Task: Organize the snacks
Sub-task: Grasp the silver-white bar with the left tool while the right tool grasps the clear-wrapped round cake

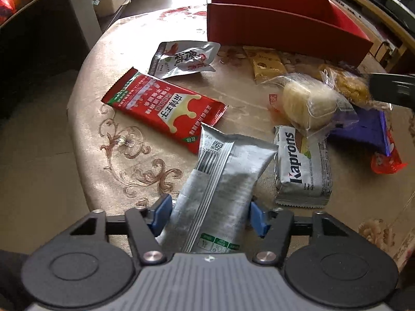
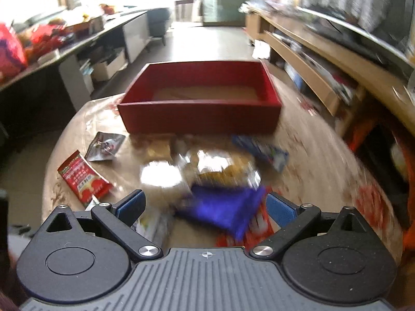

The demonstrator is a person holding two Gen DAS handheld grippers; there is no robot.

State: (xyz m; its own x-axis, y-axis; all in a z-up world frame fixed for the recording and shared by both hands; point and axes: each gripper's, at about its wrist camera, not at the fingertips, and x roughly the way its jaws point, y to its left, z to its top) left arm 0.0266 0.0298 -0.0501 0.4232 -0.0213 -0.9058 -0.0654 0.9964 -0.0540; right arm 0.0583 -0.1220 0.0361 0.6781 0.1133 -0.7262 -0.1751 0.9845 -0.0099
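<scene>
Round table (image 1: 85, 134), red box (image 2: 199, 114) empty, left tongs (image 1: 211, 215) gripping silver packet (image 1: 220, 181) – snacks around

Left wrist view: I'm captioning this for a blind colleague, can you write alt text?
The left tool grips a silver snack packet between its blue pads, above a round table strewn with wrapped snacks. A red packet lies beyond, and a red box stands at the far edge.

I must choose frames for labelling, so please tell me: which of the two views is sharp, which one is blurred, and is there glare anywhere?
Left wrist view: sharp, print on the silver packet and Kaprons pack is readable. Right wrist view: motion blur smears the purple packet and the table's right side, while the red box stays fairly clear; a white glare patch lies on the table, and the window at upper left is overexposed.
</scene>
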